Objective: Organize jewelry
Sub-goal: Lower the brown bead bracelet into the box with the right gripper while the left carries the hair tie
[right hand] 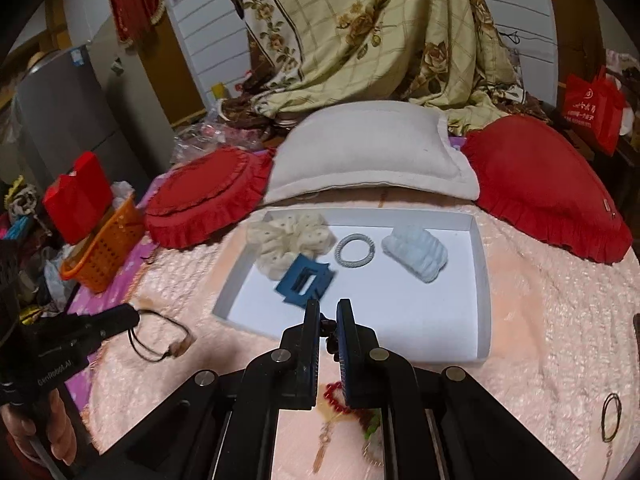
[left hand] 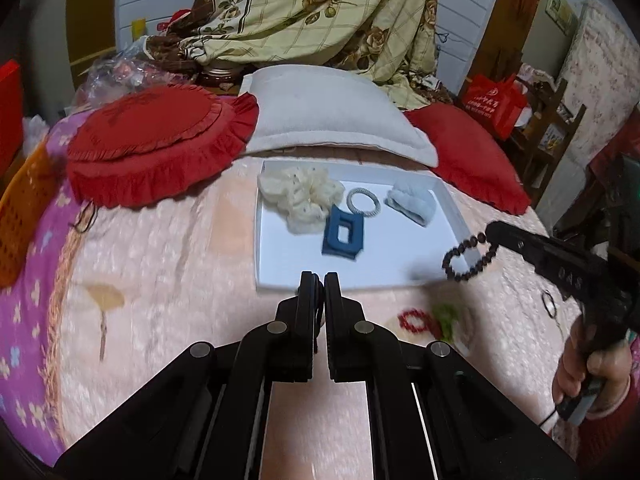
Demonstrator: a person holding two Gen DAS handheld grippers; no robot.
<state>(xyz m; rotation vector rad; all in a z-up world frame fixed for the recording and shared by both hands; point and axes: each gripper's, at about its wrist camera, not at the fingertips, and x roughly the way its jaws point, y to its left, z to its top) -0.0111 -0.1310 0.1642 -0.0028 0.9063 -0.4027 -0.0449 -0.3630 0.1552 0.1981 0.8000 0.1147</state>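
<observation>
A: Where's the right gripper [right hand: 329, 306]?
B: Near front edge of the white tray [right hand: 478, 280], above it. Fingers clenched on a dark bead bracelet [left hand: 468, 258]. From the left cam the loop hangs off the tip, over the tray's right front corner. In its own cam only a few dark beads show betw. the fingers.

A: And the left gripper [left hand: 319, 280]?
B: Also closed, pinching a thin black cord [right hand: 158, 338]. Right cam shows the cord looping out from its tip w/ a small tan pendant, just over the pink blanket [left hand: 168, 248], left of the tray.

A: What's in the tray?
B: Four things: cream lace scrunchie [right hand: 286, 240] back left, blue square hair clip [right hand: 306, 280] touching its front edge, grey-white rope ring [right hand: 355, 256] in the middle, pale blue fluffy scrunchie [right hand: 416, 254] to the right.

A: Anything outside it?
B: Red bead bracelet [left hand: 416, 318] on the blanket in front of the tray, something green & white beside it, too blurry to tell what. Thin black hair tie [right hand: 612, 416] further right, well apart. White pillow [left hand: 332, 112] and two red cushions behind the tray.
</observation>
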